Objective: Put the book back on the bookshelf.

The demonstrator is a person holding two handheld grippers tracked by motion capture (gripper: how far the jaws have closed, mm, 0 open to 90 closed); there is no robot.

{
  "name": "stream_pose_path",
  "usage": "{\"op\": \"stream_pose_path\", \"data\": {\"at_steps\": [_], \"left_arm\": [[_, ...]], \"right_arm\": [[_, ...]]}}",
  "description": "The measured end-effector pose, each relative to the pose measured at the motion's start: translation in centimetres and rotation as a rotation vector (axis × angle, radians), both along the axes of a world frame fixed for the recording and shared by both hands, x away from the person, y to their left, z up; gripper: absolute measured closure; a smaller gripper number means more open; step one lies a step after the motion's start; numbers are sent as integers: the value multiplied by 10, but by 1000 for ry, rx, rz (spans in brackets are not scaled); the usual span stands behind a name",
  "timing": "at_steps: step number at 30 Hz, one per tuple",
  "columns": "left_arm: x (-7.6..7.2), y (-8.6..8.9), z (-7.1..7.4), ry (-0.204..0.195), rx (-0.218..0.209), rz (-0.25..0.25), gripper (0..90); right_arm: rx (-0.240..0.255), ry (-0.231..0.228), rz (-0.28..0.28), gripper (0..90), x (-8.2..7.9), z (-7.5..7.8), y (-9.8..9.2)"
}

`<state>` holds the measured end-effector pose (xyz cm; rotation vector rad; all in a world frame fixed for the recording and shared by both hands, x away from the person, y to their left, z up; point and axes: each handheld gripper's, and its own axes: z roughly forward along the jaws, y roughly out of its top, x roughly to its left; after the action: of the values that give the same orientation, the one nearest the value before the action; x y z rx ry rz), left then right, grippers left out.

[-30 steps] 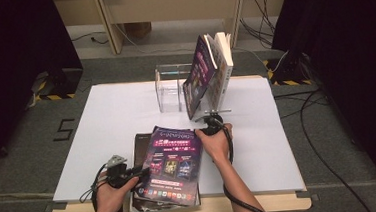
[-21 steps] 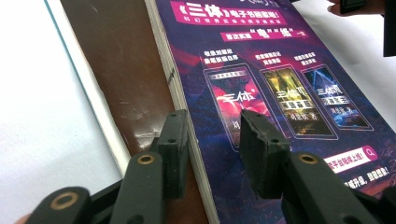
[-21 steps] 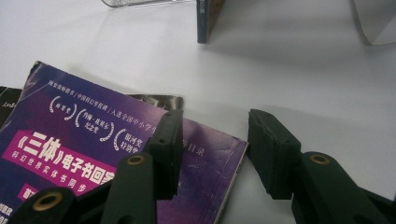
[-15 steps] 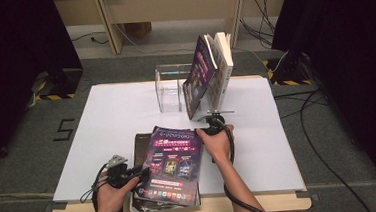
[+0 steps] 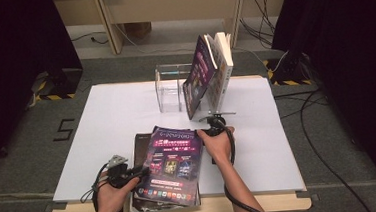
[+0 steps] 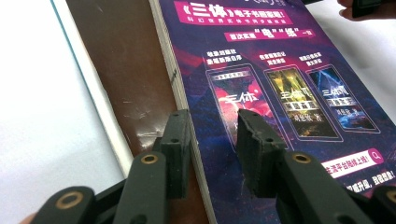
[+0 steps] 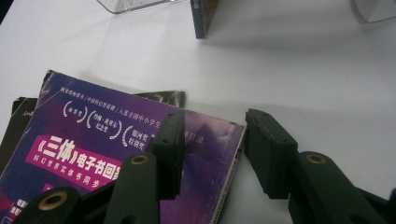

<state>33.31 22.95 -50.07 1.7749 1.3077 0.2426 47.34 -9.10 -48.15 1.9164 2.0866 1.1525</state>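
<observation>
Two books (image 5: pixel 208 72) stand in the rack (image 5: pixel 170 87); the purple book (image 5: pixel 172 162) lies flat, both grippers' (image 5: pixel 130 174) (image 5: pixel 216 126) parted jaws straddling its edges, the left's just closing.

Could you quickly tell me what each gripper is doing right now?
Left gripper: open, closing astride the left edge of the purple book.
Right gripper: open, astride that book's far right corner.

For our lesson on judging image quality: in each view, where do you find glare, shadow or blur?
High view: evenly lit white table, dark curtains at both sides, standing books slightly soft. Left gripper view: glare streaks on the brown book, near jaws blurred. Right gripper view: soft shadow under the purple book's far edge, jaws out of focus.
</observation>
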Motion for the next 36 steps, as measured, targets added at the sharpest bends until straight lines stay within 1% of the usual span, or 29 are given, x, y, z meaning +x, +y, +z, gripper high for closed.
{"op": "stream_pose_path", "data": {"at_steps": [4,5,7,9,10,11,14,16,17,19,21,22,23,24,25,27,30,32,36], "left_arm": [[0,0,0,2,1,0,651],[0,0,0,1,2,1,652],[0,0,0,1,3,2,653],[0,0,0,2,4,3,655],[0,0,0,2,5,4,655],[0,0,0,1,5,4,655],[0,0,0,1,7,5,656],[0,0,1,1,10,6,655],[0,0,1,2,8,7,655],[0,0,1,1,11,7,656],[0,1,1,2,13,8,656],[0,1,1,2,12,8,656],[0,1,1,2,12,10,656],[0,1,1,1,12,12,656],[0,1,1,2,12,13,655],[-1,2,1,2,11,13,656],[-1,1,1,-2,14,-1,649],[0,2,0,5,-8,-8,644],[0,4,3,-10,-38,4,587]], "right_arm": [[29,-10,-1,607,-3,3,-3],[39,-6,-7,611,-4,5,-3],[42,-7,-2,615,-5,6,-3],[66,11,-6,623,-6,8,-3],[88,38,-2,626,-7,9,-4],[102,47,8,630,-8,9,-4],[88,39,26,630,-10,9,-2],[101,54,27,650,-10,9,-1],[112,61,37,656,-10,8,-1],[103,57,44,671,-11,8,0],[105,51,59,695,-11,8,0],[104,59,61,711,-11,9,1],[99,45,76,726,-11,9,2],[101,48,77,745,-11,11,3],[110,40,89,764,-11,12,3],[126,44,90,780,-11,16,5],[158,18,87,802,-13,23,6],[190,2,85,816,-14,28,7],[209,-46,87,833,-16,41,10]]}}
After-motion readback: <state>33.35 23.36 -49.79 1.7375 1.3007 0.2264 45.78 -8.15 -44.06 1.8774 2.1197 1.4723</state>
